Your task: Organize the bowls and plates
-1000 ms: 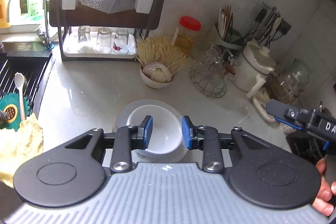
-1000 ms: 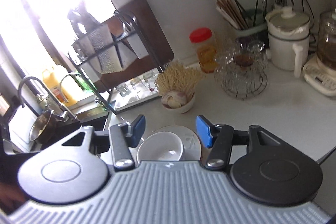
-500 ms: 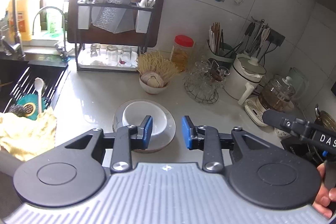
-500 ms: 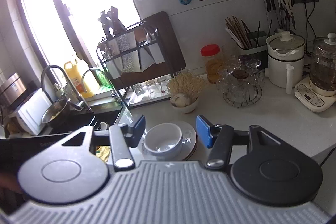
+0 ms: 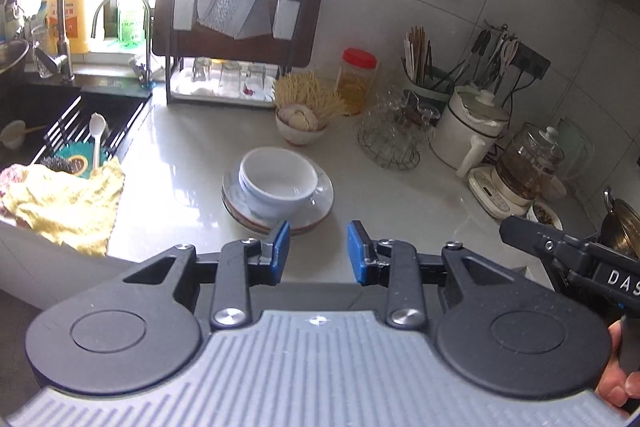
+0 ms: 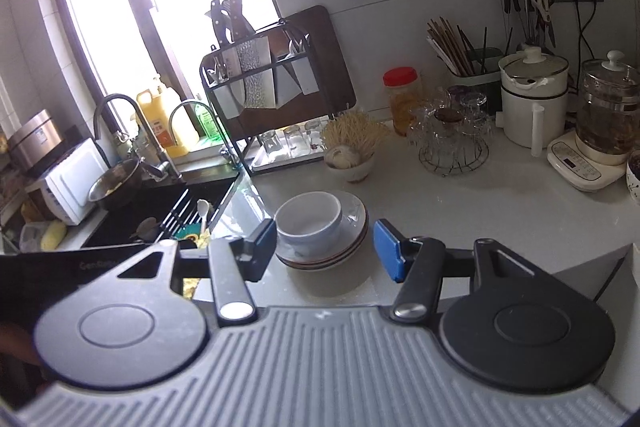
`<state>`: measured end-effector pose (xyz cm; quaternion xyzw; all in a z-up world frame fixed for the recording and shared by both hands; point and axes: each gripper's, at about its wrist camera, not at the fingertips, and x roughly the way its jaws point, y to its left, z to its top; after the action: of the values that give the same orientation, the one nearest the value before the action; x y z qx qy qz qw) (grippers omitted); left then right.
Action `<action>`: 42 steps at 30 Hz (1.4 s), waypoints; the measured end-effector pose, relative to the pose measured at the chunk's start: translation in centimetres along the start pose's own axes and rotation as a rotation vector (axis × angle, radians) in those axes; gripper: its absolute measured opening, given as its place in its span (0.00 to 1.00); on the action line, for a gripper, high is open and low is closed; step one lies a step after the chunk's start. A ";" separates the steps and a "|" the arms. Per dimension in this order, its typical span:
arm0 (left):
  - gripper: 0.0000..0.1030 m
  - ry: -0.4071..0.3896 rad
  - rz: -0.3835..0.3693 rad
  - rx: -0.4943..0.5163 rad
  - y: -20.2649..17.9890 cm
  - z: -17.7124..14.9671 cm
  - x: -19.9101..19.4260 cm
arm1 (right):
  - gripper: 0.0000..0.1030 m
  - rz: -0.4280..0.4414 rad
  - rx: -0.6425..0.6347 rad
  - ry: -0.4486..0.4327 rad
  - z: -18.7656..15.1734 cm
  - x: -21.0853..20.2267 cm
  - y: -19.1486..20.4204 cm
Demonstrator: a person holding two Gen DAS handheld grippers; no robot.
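A white bowl (image 5: 277,183) sits upright on a small stack of plates (image 5: 322,201) on the white counter. The bowl (image 6: 309,219) and the plates (image 6: 352,225) also show in the right wrist view. My left gripper (image 5: 318,251) is open and empty, held above the counter's near edge, just short of the stack. My right gripper (image 6: 325,245) is open and empty, also short of the stack and above it. The right gripper's body shows at the right edge of the left wrist view (image 5: 568,251).
A dish rack with glasses (image 5: 228,27) stands at the back. A small bowl of garlic (image 5: 300,125), a wire basket of glasses (image 5: 390,137), a white pot (image 5: 470,131) and a kettle (image 5: 528,167) line the right. The sink (image 5: 60,123) and a yellow cloth (image 5: 64,203) lie left.
Both grippers have pulled back and up from the bowl and plates, which now look smaller and farther off. The left gripper's jaws have opened a little wider. The bowl and plates have stayed put.
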<state>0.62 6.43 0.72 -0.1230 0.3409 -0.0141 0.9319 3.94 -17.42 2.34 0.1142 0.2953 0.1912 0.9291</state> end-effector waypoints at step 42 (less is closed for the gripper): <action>0.97 0.003 0.124 0.081 0.8 -0.7 0.8 | 1.00 -0.065 -0.068 0.015 -0.7 2.1 -0.9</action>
<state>0.73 6.99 -0.54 -0.0638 0.3482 0.0298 0.9348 5.34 -17.26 0.48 0.0715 0.2993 0.1716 0.9359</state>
